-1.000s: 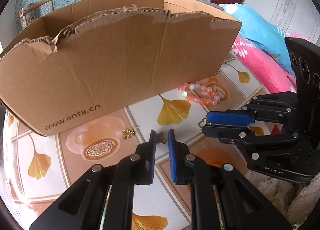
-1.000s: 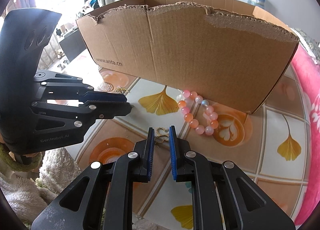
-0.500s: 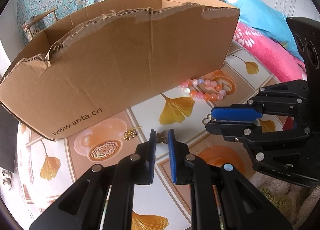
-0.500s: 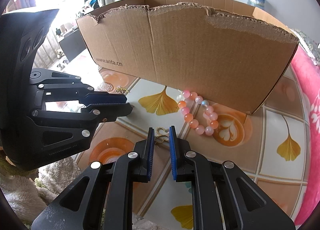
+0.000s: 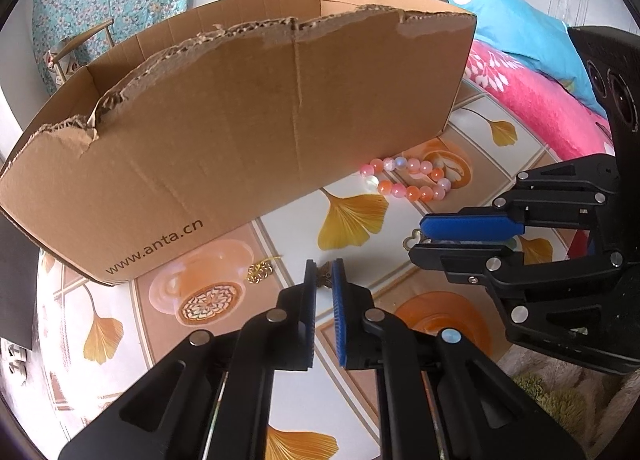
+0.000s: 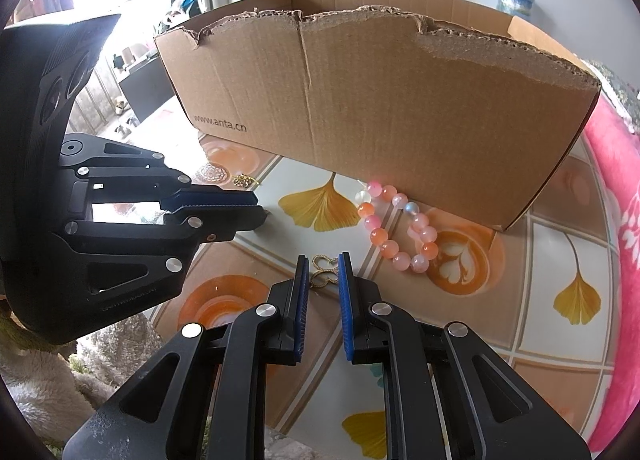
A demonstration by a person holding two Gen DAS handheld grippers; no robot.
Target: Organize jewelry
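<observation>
**Jewelry on tabletop, box behind, two grippers at work**

Tabletop (image 6: 532,244): glossy patterned cover with ginkgo leaves and latte-art cups. Carries all items listed below.

Box (image 5: 260,148): open cardboard carton with a torn top edge and a printed web address on its front wall. Stands at the far side of the tabletop, across both views. Its interior is not visible.

Bracelet (image 6: 396,226): loop of pink, orange and pale beads. Lies flat just in front of the box's front wall, near its right corner, touching or nearly touching it. Seen also in the left wrist view (image 5: 404,180). Apart from both grippers.

Gold charm (image 6: 325,271): openwork clover-shaped piece. Sits between the pads of the right gripper (image 6: 323,274) at their tips. Jaws narrow, close on either side; whether the pads press it cannot be told. In the left wrist view its loop (image 5: 412,241) pokes out from the tip of that gripper (image 5: 424,238).

Dark charm (image 5: 325,275): small bronze-coloured piece between the pads of the left gripper (image 5: 323,278). The jaws have just been closing and now pinch it at their tips.

Gold flower piece (image 5: 260,271): small filigree item lying on the tabletop near the box's lower left front, left of the left gripper and free of it. Seen also in the right wrist view (image 6: 243,180).

Pink cloth (image 6: 612,196): at the tabletop's right edge.
</observation>
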